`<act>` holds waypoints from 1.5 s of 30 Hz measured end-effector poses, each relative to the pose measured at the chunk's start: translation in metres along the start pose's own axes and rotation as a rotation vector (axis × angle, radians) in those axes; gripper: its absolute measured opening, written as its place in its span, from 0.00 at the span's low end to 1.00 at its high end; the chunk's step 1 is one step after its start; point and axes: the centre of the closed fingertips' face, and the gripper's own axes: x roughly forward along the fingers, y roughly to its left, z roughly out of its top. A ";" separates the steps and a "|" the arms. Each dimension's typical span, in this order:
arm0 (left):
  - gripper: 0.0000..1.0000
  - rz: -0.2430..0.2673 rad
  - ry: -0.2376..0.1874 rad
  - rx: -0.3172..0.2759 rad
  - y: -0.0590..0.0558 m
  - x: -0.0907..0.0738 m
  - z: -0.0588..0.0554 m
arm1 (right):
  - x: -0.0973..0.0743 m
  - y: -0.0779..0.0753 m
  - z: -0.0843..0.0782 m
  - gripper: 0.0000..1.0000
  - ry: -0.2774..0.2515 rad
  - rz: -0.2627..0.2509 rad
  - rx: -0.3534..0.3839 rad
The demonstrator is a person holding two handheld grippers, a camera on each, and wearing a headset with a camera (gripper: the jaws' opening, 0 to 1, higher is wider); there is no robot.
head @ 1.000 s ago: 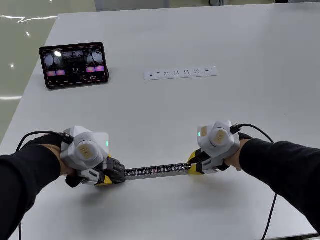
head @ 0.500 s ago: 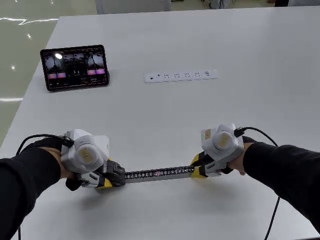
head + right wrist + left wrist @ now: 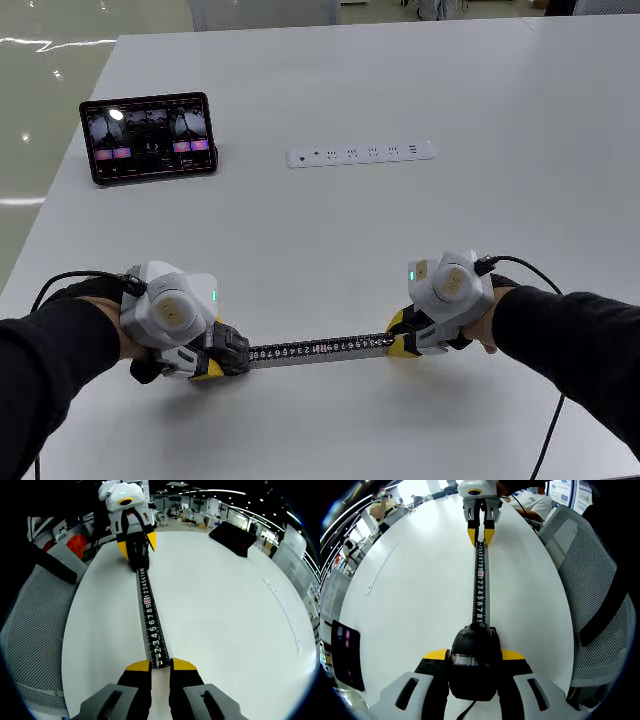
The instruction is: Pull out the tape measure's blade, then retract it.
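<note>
Status: your left tongs (image 3: 474, 655) are clenched around the tape measure case (image 3: 475, 662), which sits near the front edge of the bench (image 3: 330, 230). Your right tongs (image 3: 160, 666) are pinched on the tip of the blade (image 3: 148, 615). The blade is out, straight and taut between the two, numbers up, running low over the bench; can't tell if it touches the surface.

Judgement: the pull looks about done and retraction is next.

Risks from here:
- The right tongs hold only the very end of the blade. If that pinch slips or you let go outright, the spring will likely whip the blade back into the case hard, and the tip could slam or kink.
- Rolling either wrist puts twist in the blade. It may buckle mid-span and then feed back crooked or jam at the mouth.
- The case has a rounded body in a two-point grip, so it could rotate or pop out under spring tension if the left tongs ease off.
- Walk the right tongs toward the case in line with the blade and keep the tip held until it's close.
</note>
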 end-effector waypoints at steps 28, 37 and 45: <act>0.32 0.002 -0.001 0.001 -0.001 -0.001 0.000 | -0.008 -0.001 -0.012 0.08 0.005 -0.011 0.011; 0.32 0.001 -0.001 0.001 -0.001 0.000 0.000 | -0.010 -0.002 -0.015 0.08 0.007 -0.013 0.015; 0.32 0.004 -0.003 0.000 0.000 0.000 0.000 | -0.011 -0.003 -0.017 0.08 0.010 -0.013 0.019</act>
